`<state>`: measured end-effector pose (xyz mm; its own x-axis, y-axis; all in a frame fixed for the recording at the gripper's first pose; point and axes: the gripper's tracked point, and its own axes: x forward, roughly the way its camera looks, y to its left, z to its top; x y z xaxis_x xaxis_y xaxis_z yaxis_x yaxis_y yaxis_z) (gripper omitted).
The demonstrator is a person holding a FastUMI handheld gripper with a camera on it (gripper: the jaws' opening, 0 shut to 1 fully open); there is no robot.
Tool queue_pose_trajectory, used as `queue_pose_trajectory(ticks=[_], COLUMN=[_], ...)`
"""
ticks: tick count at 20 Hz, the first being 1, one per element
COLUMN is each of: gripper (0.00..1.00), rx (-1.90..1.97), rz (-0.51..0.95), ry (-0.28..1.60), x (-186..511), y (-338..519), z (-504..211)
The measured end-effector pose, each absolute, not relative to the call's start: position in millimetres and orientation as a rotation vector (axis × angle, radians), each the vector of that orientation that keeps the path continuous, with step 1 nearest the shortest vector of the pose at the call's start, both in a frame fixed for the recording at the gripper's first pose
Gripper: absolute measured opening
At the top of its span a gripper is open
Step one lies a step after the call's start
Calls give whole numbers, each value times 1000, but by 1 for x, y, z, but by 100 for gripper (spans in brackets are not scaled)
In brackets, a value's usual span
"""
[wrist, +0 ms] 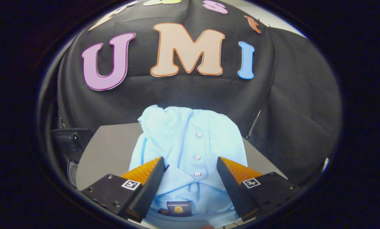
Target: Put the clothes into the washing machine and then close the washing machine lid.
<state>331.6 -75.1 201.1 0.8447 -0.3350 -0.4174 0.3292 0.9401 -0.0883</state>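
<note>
**Hovering over the polo shirt with tongs apart**

Hanging above a light blue polo shirt [190, 143], the tongs [190, 165] stand wide apart, one finger on each side of the shirt's collar and button placket. Neither finger [148, 184] visibly presses on the fabric; whether the tips brush it cannot be told from this view.

The shirt lies on a grey worktop [107, 149], collar end nearest the tongs and body stretching away toward the worktop's far edge, where its fabric bunches up against the black cloth wall [288, 111]. Three white buttons [197, 157] run in a line up the placket, midway between the fingers and just beyond them. A dark neck label [179, 208] sits inside the collar, between the fingers near their base.

The shirt covers the middle of the worktop, with bare grey surface showing beside it toward both side edges. Off the worktop's left edge stands a dark object [71, 140], too dim and partial to identify.
</note>
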Motion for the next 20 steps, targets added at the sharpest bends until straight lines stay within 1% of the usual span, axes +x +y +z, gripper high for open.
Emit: queue_pose_trajectory(ticks=[5, 7, 10, 12, 15, 17, 18, 19, 20], gripper=[100, 94, 57, 32, 21, 15, 11, 10, 6], rx=[58, 53, 48, 64, 98, 101, 99, 99, 102], rz=[-344, -333, -309, -320, -327, -325, -327, -323, -310], ry=[450, 441, 426, 433, 459, 444, 436, 428, 422], x=[332, 334, 343, 344, 343, 343, 342, 342, 342], y=[-75, -69, -58, -56, -53, -50, -48, -44, -37], z=[197, 198, 198, 197, 197, 197, 198, 198, 199])
